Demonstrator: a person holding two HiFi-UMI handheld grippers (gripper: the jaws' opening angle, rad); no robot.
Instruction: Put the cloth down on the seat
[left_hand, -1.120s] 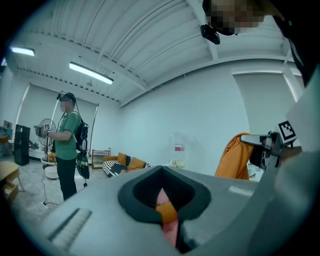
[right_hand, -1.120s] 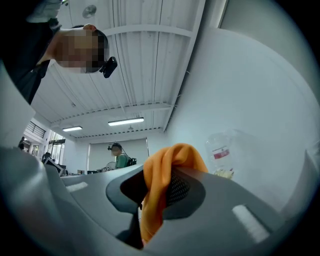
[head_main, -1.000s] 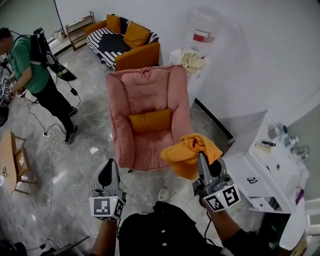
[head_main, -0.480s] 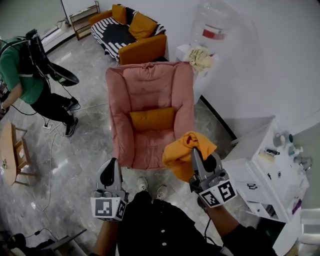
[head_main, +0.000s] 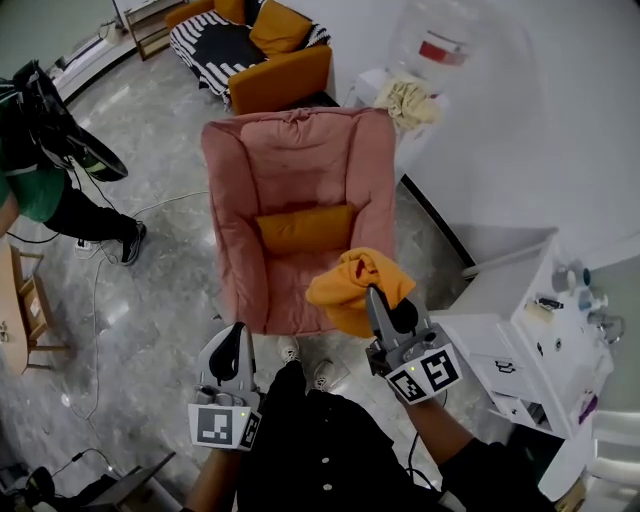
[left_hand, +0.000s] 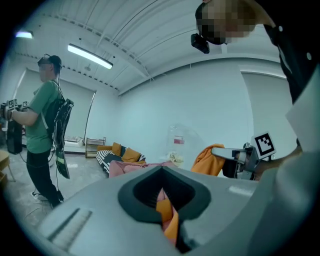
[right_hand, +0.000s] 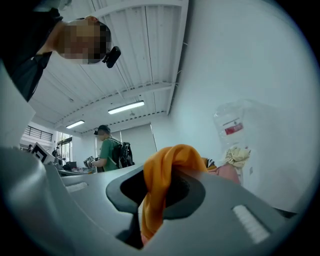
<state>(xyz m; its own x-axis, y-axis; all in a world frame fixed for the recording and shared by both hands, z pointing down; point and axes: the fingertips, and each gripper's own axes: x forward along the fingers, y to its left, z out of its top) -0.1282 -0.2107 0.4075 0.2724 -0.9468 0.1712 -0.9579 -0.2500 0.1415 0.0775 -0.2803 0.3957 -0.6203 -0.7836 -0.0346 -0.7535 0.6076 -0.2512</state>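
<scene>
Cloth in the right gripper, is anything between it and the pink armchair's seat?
Nothing visible blocks it. The cloth hangs from the right gripper near the front right corner of the seat. An orange cushion lies at the back of the seat, leaving the front bare.

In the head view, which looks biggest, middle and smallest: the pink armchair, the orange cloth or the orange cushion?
1. The pink armchair, clearly largest.
2. The orange cloth and the orange cushion: nearly alike. The cloth looks slightly bigger but is nearer the camera, so I won't rank them.
</scene>
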